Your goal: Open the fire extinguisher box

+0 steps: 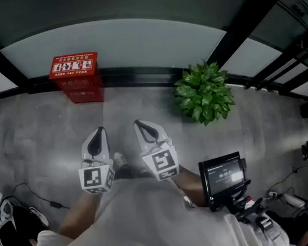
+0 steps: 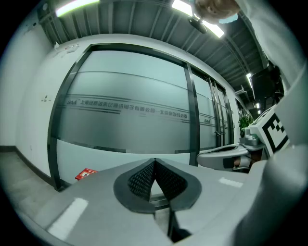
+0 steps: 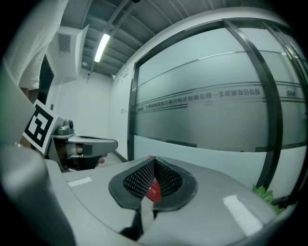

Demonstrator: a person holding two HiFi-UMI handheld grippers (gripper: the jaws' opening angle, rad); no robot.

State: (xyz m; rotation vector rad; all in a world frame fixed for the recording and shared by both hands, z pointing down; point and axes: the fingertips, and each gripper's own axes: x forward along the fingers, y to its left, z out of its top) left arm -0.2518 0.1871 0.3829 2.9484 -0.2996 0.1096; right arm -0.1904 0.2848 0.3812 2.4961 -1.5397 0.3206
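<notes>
A red fire extinguisher box (image 1: 76, 77) stands on the floor against the base of the frosted glass wall, lid down, well ahead of both grippers. It shows small at the lower left of the left gripper view as the red box (image 2: 85, 173), and as a red sliver (image 3: 153, 190) behind the jaws of the right gripper view. My left gripper (image 1: 100, 130) and right gripper (image 1: 137, 124) are held side by side in front of the person's body, pointing toward the wall. Both are shut, tips meeting, with nothing between them.
A green potted plant (image 1: 203, 92) stands on the floor to the right of the box. Black cables (image 1: 36, 194) and gear lie at the lower left, and a small lit screen (image 1: 225, 174) on a rig sits at the lower right. Grey floor lies between me and the box.
</notes>
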